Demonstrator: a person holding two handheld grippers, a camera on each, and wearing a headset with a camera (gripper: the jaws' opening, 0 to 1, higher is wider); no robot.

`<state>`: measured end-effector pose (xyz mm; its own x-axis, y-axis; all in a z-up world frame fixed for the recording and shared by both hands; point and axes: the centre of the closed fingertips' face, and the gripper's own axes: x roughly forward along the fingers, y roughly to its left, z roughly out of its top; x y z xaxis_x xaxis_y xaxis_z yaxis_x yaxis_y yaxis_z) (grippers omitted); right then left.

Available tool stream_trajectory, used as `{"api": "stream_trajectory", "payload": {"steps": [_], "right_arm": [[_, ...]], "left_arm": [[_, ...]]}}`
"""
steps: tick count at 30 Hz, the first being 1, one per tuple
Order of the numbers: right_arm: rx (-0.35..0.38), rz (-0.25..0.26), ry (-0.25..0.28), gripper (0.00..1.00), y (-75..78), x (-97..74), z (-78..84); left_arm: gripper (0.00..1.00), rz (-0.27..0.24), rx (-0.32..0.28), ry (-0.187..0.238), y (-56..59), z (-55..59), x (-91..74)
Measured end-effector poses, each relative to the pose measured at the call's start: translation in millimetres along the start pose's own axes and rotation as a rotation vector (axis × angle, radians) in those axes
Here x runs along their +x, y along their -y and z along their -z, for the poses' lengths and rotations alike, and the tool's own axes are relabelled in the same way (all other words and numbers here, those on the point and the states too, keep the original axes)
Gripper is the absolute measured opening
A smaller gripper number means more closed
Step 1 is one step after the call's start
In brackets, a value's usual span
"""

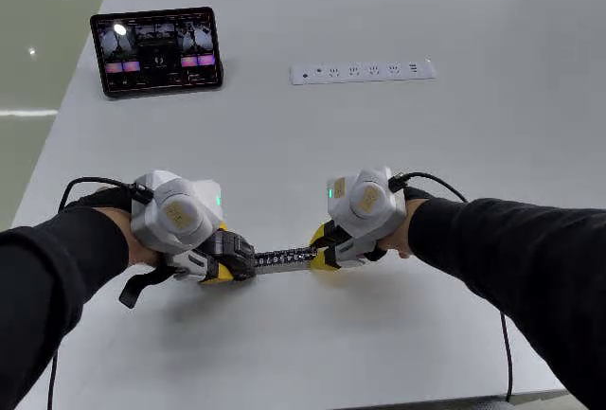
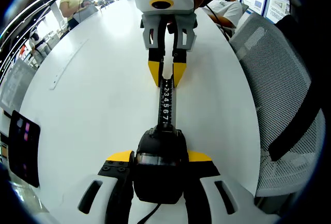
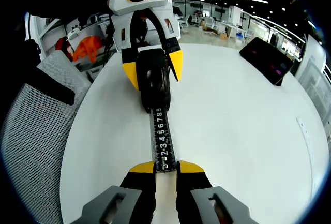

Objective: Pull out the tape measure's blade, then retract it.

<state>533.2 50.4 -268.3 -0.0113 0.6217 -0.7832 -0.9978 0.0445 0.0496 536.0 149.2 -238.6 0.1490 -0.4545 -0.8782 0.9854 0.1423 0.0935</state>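
Your white table (image 1: 379, 145) stands in an open office, with a tablet (image 1: 157, 50) and power strip (image 1: 363, 72) beyond the case (image 2: 160, 175). Your left gripper (image 2: 160, 157) clamps the case on the table. Your right gripper (image 3: 166, 168), jaws narrow, pinches the tip of the blade (image 3: 160, 136), with digits 1 to 9 showing.

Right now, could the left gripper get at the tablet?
Probably not yet: the left gripper is shut on the tape measure, and the right gripper holds its blade. Nothing on the table stands before the tablet, so once freed, the way looks open.
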Motion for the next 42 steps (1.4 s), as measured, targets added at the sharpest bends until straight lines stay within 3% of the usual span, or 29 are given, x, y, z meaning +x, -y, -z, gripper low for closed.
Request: {"api": "stream_trajectory", "payload": {"steps": [42], "right_arm": [[0.016, 0.012, -0.009, 0.10, 4.9, -12.9, 15.4]], "left_arm": [[0.32, 0.001, -0.002, -0.005, 0.6, -0.7, -0.6]]}}
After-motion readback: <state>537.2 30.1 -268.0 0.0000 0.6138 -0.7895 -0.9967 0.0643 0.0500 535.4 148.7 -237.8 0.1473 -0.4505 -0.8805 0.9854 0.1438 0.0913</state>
